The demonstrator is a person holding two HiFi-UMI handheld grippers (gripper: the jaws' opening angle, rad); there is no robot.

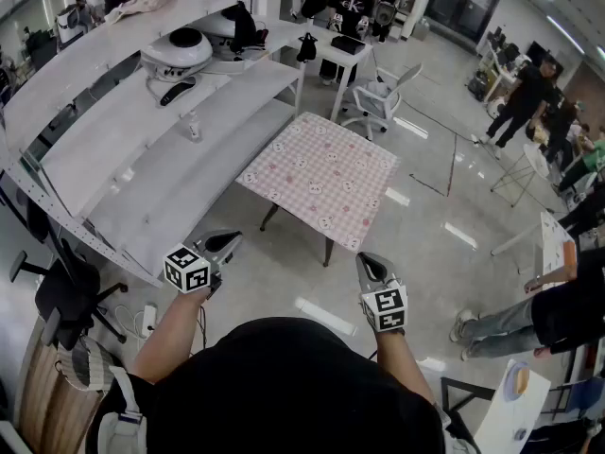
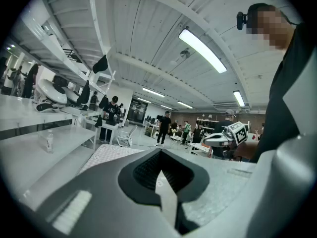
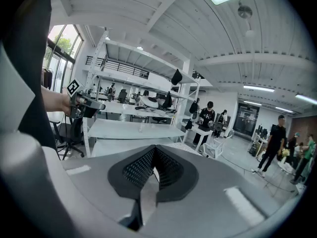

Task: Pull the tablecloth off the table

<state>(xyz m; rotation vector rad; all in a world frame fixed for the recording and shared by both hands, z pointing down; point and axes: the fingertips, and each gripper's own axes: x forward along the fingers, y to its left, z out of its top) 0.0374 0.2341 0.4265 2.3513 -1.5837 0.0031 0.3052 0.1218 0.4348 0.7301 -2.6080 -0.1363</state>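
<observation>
Short of the tablecloth [image 1: 321, 180], left claw [image 1: 230, 239] and right claw [image 1: 369, 259] held forward, tipped down, both clenched empty

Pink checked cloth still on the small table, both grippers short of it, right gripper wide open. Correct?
No: the right gripper is shut, fingers together on nothing; the right gripper view shows it. Rest holds: pink checked cloth on the small table, left gripper also short of it.

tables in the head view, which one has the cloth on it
The small dark-legged table standing alone on the open floor: a pink checked tablecloth covers its top. The long white benches to its left show plain white tops.
</observation>
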